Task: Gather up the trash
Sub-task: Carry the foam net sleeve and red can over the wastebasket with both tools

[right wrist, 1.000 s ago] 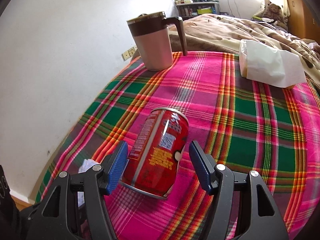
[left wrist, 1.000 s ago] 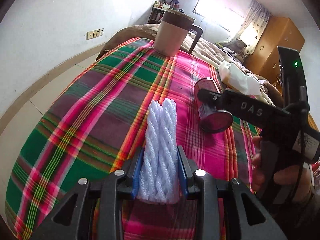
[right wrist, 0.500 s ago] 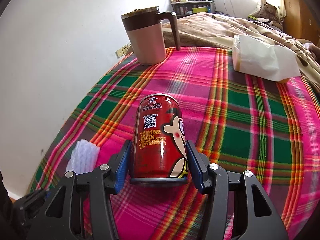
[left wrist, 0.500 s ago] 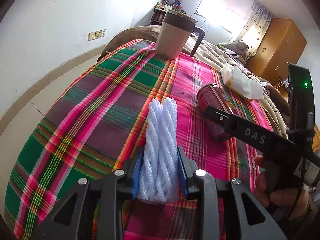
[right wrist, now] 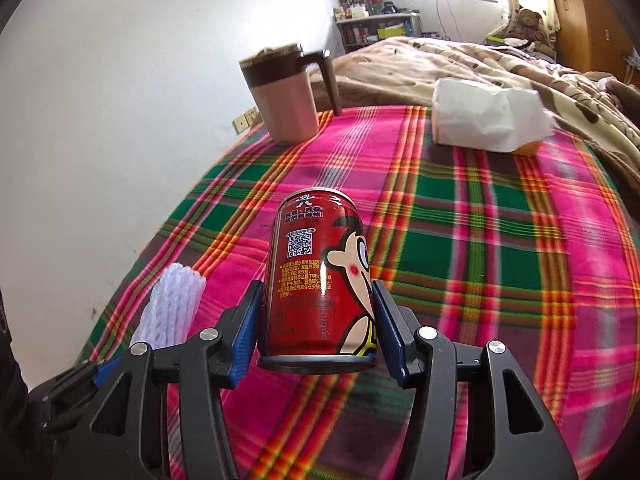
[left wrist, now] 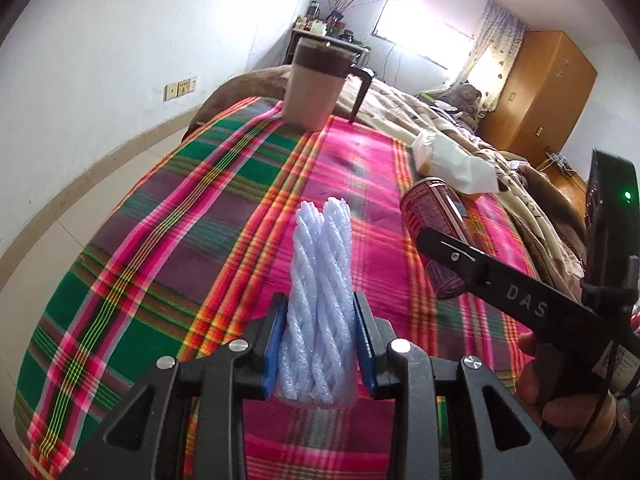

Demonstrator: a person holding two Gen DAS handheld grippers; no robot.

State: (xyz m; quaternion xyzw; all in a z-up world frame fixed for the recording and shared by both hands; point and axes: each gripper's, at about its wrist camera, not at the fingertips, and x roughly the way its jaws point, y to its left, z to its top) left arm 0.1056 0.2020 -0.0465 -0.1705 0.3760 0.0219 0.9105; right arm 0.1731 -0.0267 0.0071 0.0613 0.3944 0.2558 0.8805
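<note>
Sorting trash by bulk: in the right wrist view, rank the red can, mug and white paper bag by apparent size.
1. red can, nearness inflates it
2. white paper bag
3. mug, close to the bag, unsure

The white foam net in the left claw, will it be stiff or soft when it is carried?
The white foam net looks soft: the left claw squeezes it narrow between its pads. It is probably very light, being open mesh. Its free end stands straight beyond the pads, so it should hold its shape.
</note>
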